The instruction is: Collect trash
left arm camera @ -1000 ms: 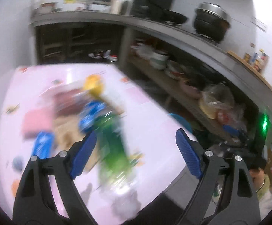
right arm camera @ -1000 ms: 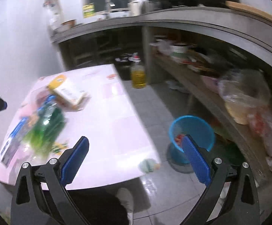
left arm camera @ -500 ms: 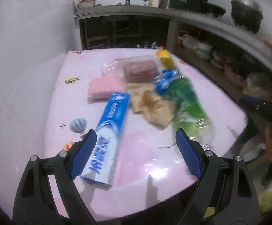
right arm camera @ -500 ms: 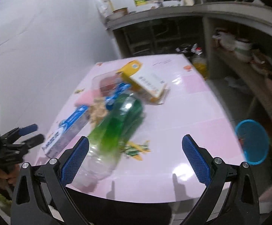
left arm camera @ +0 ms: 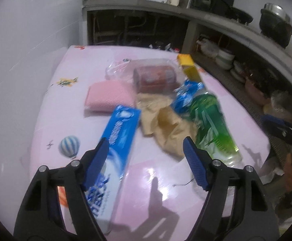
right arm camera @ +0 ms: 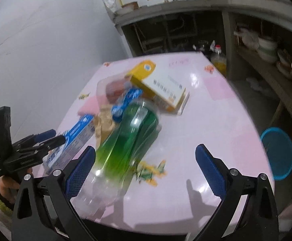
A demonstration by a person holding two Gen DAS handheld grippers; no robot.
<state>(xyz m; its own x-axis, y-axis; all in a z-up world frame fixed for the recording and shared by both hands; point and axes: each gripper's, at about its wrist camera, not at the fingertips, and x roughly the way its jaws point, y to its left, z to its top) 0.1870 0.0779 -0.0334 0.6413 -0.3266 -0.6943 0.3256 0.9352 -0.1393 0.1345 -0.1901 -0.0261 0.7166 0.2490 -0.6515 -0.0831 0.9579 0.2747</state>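
Trash lies in a heap on the pink table [left arm camera: 65,104]: a blue toothpaste box [left arm camera: 119,136], crumpled brown paper [left arm camera: 164,120], a green plastic bottle [left arm camera: 210,120], a blue wrapper [left arm camera: 186,98], a red can in clear plastic [left arm camera: 156,78] and a yellow box [left arm camera: 188,68]. My left gripper [left arm camera: 144,146] hovers over the near end of the toothpaste box, its jaws closing, and the pads touch nothing. My right gripper [right arm camera: 146,150] is open above the table's near edge. The green bottle [right arm camera: 129,136] lies between its fingers, close to the left one, ungripped.
A pink cloth [left arm camera: 107,96] lies behind the toothpaste box. A blue bin [right arm camera: 278,152] stands on the floor right of the table. A white wall borders the table's left side. Concrete shelves [left arm camera: 236,46] with bowls and pots run along the back and right. An oil bottle [right arm camera: 218,60] stands beyond the far corner.
Both views swung onto the heap on the table. My left gripper dropped closer to the toothpaste box and its jaws narrowed a little. My right gripper turned away from the bin and now frames the green bottle.
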